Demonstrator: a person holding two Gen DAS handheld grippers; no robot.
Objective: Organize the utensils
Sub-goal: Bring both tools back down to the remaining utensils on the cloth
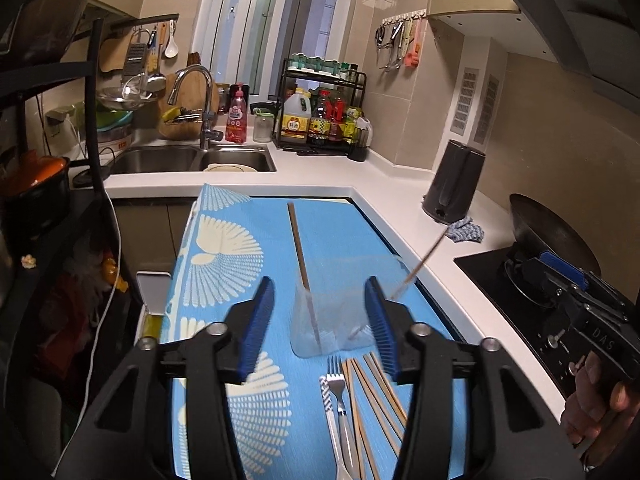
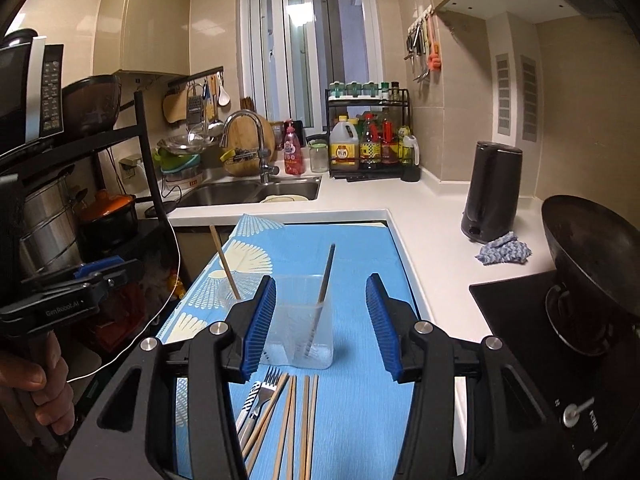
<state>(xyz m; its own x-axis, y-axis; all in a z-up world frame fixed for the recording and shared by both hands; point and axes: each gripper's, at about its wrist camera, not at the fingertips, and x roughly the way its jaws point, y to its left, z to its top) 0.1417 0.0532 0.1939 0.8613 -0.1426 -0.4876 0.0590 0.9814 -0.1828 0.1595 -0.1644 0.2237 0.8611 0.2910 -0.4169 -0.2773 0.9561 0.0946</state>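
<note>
Chopsticks (image 2: pixel 298 420) and a fork (image 2: pixel 262 394) lie on the blue cloth (image 2: pixel 356 280) just below the right gripper (image 2: pixel 322 320), whose jaws gape wide and empty. Ahead between its fingers stands a clear plastic cup (image 2: pixel 300 320) holding two chopsticks. The left gripper (image 1: pixel 320 328) is equally wide, empty, facing the same cup (image 1: pixel 336 308).

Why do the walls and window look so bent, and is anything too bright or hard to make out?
Left wrist view: the fisheye lens bows the window frame and darkens the corners; the clear cup nearly vanishes against the blue mat. Right wrist view: same bending, with glare blooming on the window, yet the cup and both chopsticks in it read more clearly.
</note>
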